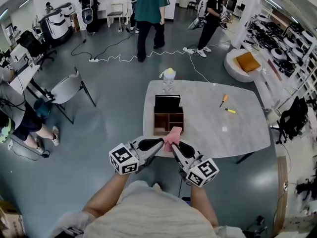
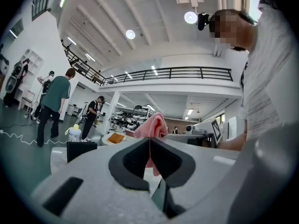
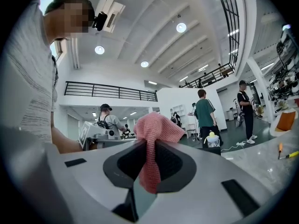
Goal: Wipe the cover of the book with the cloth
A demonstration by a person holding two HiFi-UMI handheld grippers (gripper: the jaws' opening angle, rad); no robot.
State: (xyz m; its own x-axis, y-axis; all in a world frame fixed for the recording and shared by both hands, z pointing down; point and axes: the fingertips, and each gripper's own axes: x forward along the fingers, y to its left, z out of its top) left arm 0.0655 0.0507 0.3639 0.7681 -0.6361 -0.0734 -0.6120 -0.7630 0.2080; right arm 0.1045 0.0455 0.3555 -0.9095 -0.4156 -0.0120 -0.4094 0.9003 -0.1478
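Left claw [image 2: 150,143]: clenched on a fold of the pink cloth [image 1: 172,135].
Right claw [image 3: 150,146]: clenched on the same cloth, its tip close to the left one's.
Cloth: bunched up between both claws, at the near edge of the table [image 1: 237,133], close to the wooden box [image 1: 168,123].
Book [image 1: 167,103]: dark, upright at the back of the box, apart from both claws.

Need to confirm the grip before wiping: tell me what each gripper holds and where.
Both hold one pink knitted cloth, bunched up between them: the left gripper pinches a thin fold of it, the right gripper a thicker bunched fold.
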